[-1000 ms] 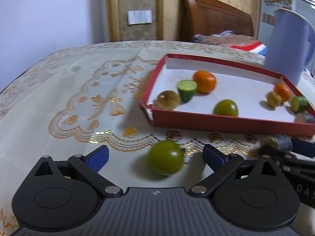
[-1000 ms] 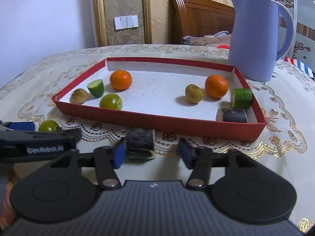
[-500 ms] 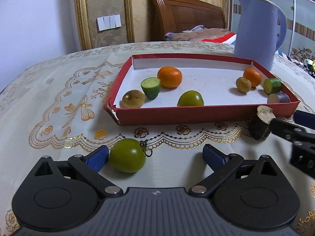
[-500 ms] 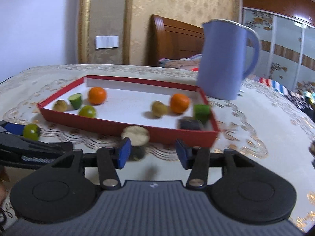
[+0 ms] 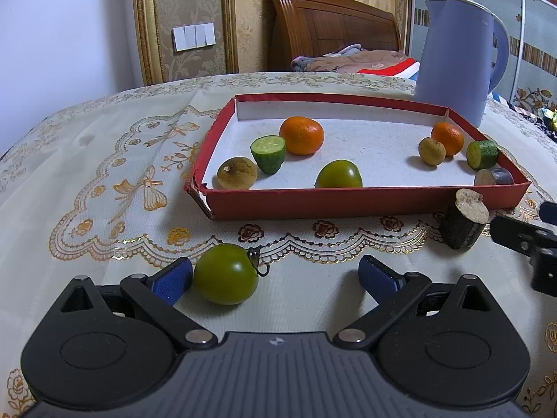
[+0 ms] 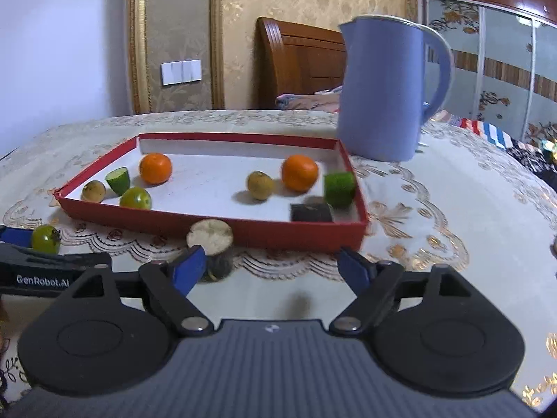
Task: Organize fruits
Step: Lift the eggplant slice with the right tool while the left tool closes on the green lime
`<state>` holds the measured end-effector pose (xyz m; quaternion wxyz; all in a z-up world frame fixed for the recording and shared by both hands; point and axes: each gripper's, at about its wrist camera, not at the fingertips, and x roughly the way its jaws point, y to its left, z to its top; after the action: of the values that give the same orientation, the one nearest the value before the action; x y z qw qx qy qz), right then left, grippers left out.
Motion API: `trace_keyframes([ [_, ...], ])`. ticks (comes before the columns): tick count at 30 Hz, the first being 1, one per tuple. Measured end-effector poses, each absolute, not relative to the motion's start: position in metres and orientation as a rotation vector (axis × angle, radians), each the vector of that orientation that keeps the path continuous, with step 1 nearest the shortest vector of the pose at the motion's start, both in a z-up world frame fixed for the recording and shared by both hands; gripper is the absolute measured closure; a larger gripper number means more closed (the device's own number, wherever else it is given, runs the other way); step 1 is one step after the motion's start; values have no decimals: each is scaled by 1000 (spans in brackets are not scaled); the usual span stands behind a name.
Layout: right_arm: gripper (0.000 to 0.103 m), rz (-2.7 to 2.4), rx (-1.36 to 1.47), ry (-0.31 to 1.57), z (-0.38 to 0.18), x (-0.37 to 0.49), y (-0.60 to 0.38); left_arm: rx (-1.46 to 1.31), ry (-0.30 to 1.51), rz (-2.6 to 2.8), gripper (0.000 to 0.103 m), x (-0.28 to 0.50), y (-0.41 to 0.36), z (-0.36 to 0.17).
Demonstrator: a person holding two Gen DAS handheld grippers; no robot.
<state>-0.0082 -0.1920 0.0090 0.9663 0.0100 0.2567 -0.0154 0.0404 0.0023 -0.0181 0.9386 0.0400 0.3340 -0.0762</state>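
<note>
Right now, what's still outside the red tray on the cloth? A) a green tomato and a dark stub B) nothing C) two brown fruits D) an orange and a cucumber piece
A: the green tomato sits on the cloth by the left gripper, and the dark stub stands just outside the tray wall; the oranges, cucumber pieces and brown fruits all lie inside.

Right gripper (image 6: 269, 264) jaws opening — dark stump (image 6: 210, 247) seemingly now upright, released.
</note>
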Motion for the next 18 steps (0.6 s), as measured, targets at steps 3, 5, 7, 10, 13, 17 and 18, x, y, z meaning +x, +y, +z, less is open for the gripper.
trace_keyframes([
  [3,15,-15,-8,551,6,6,-183,71,684,-141,1,41,4,-18],
  [5,18,12,4,576,5,14,-181,76,684,-140,1,42,4,-18],
  [7,34,29,17,610,2,21,-181,73,684,-141,1,42,4,-19],
  [10,35,43,56,639,-2,26,-185,72,684,-141,1,42,4,-19],
  [13,35,31,67,639,-2,27,-184,73,684,-141,0,42,5,-19],
  [17,34,26,56,640,-4,28,-181,72,684,-141,0,42,5,-19],
  [18,37,28,62,637,-3,28,-182,71,683,-142,0,42,5,-19],
])
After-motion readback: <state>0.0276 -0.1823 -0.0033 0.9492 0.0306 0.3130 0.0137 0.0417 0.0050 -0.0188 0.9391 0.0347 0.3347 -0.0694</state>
